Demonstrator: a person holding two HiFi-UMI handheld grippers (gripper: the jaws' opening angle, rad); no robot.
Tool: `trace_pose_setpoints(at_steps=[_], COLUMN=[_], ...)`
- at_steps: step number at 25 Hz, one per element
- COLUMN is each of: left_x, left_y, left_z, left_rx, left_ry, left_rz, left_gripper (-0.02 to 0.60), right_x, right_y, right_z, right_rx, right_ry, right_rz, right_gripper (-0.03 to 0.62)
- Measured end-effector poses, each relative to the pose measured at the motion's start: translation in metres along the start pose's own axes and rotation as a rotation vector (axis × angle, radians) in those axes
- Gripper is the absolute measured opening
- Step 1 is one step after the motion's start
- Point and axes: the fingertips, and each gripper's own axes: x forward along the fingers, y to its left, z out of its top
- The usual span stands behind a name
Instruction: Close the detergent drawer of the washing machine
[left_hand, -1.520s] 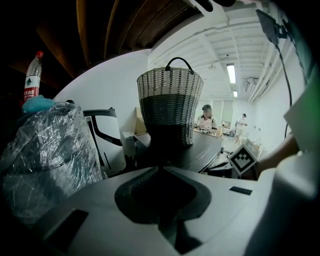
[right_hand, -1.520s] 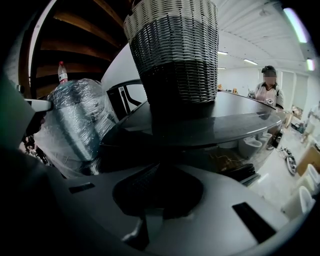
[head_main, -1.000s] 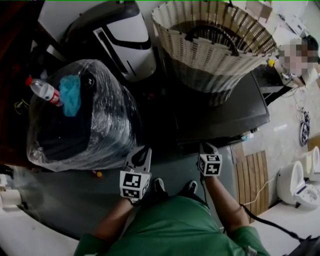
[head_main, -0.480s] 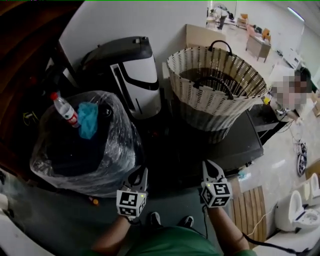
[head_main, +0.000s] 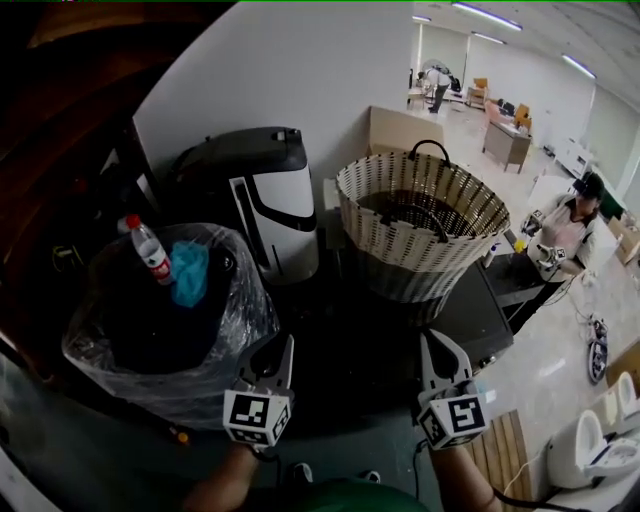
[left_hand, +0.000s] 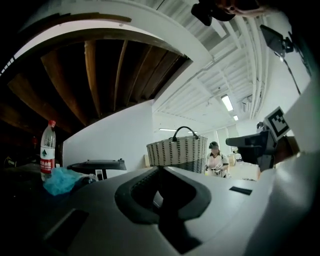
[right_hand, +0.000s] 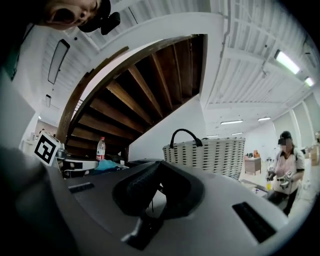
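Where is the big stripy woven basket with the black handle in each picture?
Head view: the white-and-dark woven basket sits above the middle, slightly right.
Left gripper view: near the middle.
Right gripper view: right of centre.
Shared landmark: the red-capped clear plastic bottle, left of the basket in all three.

Wicker basket (head_main: 425, 240) right of bagged bin (head_main: 170, 330) with bottle (head_main: 150, 253).

Cream basket (head_main: 425, 215) woven with dark dashes at centre right, teal cloth (head_main: 188, 272) and red-capped, red-labelled bottle (head_main: 152, 253) at left, black-and-white appliance (head_main: 262, 205) at upper centre, black-and-white square markers on left gripper (head_main: 275, 350) and right gripper (head_main: 440, 345) below.
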Motion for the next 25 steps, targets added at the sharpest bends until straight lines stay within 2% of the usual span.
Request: trace_pose_setpoints(at_steps=[5,12,25], left_x=[-0.006,-0.010,-0.005], left_y=[-0.011,-0.029,-0.059], left_z=[0.027,0.042,0.050], left_rx=[0.017,0.040,0.066], left_ry=[-0.049,-0.085,-0.067], left_rz=[-0.009,-0.009,0.000], left_gripper=[0.041,0.041,0.041], right_x=[-0.012,-0.024,-0.030], right_y=[0.008,0.002,-0.015], right_z=[0.021,0.024,0.027], right_rx=[-0.083,-0.086,-0.061], right_ry=[-0.037,-0.048,-0.073], right_rz=[0.010,0.012,0.034], right_gripper=[0.020,0.020,0.020])
